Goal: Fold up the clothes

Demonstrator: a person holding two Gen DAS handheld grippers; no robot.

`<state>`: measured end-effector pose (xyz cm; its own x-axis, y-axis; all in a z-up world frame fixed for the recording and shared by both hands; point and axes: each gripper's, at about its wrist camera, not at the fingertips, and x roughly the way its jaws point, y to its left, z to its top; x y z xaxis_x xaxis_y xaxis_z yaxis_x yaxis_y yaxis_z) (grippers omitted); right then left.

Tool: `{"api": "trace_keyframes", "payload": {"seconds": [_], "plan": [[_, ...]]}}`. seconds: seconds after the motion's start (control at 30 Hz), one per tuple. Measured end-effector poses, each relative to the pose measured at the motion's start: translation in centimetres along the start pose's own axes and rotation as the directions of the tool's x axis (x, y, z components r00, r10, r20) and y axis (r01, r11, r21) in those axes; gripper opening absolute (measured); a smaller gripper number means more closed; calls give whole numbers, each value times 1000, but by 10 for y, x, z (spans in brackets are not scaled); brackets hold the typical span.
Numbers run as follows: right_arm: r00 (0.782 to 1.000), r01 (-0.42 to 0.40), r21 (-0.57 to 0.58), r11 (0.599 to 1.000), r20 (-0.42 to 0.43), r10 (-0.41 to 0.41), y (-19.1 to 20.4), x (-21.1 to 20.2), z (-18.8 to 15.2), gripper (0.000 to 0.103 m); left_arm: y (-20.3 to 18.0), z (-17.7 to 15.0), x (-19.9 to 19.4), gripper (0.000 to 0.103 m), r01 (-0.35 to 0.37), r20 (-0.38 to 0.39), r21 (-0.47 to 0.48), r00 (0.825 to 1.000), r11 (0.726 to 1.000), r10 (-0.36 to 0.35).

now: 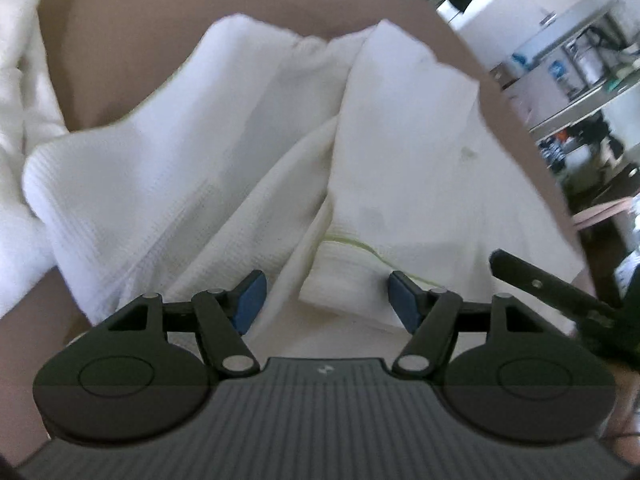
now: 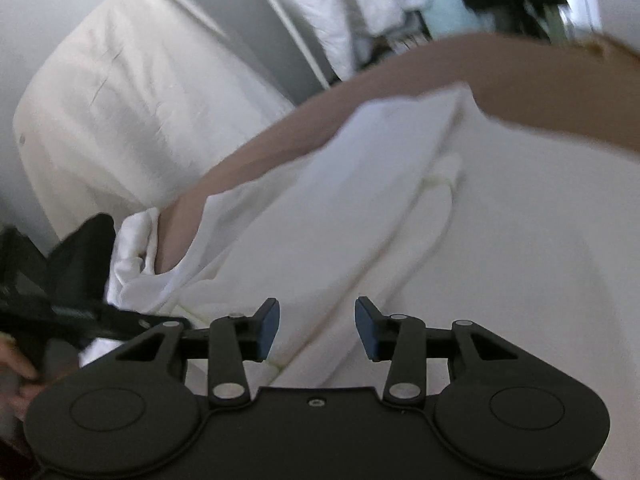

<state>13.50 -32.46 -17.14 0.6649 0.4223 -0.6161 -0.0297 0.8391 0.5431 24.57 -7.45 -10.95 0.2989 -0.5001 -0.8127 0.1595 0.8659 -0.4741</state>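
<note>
The garment (image 1: 248,152) hides most of the desk (image 1: 160,12), and the left wrist view cuts its lower part off behind the left tool (image 1: 324,300). A second white cloth (image 1: 20,80) runs off the left edge. The shelves (image 1: 580,60) beyond the desk's right edge are too blurred to read. In the right wrist view a hand (image 2: 16,376) is cut by the left edge.

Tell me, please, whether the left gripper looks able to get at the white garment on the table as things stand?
Probably yes. The left gripper is open right above the white garment on the brown table, with nothing between its blue pads and the cloth. The right gripper is off to the side, apparently clear.
</note>
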Motion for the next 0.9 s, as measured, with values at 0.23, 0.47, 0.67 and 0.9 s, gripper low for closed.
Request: {"api": "trace_keyframes", "payload": {"seconds": [0.23,0.47,0.67,0.9], "plan": [[992,-87,44,995,-82,90,18,33,-27,49,-17,-3,19,28,-74,35,85,997,994,71],[999,-39,-120,992,-19,37,56,23,-30,12,-21,-8,-10,13,-63,70,103,996,993,56],[996,-35,-207,978,-83,18,89,-8,-34,11,-16,-4,-38,37,-25,16,148,1000,989,23],[961,114,-364,924,-194,-195,87,1,-54,45,-11,4,-63,47,-338,263,217,924,916,279]]}}
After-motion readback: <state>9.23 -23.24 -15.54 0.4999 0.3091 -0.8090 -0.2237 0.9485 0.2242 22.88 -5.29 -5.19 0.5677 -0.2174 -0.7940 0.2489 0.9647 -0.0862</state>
